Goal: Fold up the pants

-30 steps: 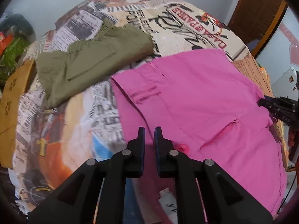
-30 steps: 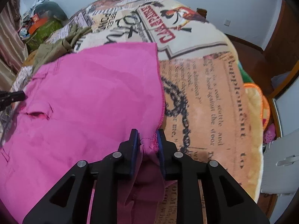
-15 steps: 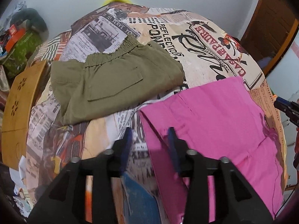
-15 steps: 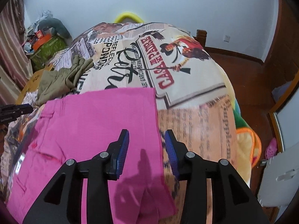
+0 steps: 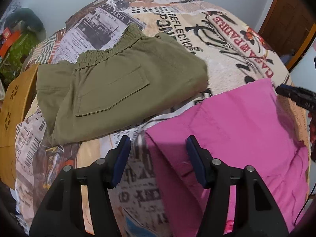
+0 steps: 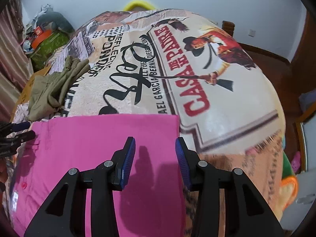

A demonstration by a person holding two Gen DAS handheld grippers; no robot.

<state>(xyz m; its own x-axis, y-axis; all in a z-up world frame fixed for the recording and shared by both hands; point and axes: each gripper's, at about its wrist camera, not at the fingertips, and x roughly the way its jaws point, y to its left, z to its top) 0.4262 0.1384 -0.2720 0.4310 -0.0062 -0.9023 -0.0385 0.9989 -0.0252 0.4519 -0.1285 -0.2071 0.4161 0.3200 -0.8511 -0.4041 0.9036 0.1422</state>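
Observation:
Pink pants (image 5: 237, 130) lie folded flat on the printed bedspread (image 5: 227, 45). My left gripper (image 5: 158, 140) hovers over their far left corner with its jaws opening. The corner shows beneath the gap and nothing is pinched. In the right wrist view my right gripper (image 6: 155, 140) stands open above the pink pants (image 6: 94, 144) near their far right corner, casting a shadow on the cloth. The left gripper's tips (image 6: 21, 130) poke in at the left edge there. The right gripper's tips (image 5: 292, 93) show at the right of the left wrist view.
Olive pants (image 5: 118, 90) lie folded on the bedspread beyond the pink pair, also seen as olive pants (image 6: 53, 86) at the left. A wooden board (image 5: 13, 118) borders the bed's left side. Cluttered bags (image 6: 45, 37) sit at the far left; a wooden door (image 5: 286, 25) stands far right.
Both grippers let go of the pink cloth and opened. Both moved toward the far edge of the pants, so the olive pants and more bedspread came into view.

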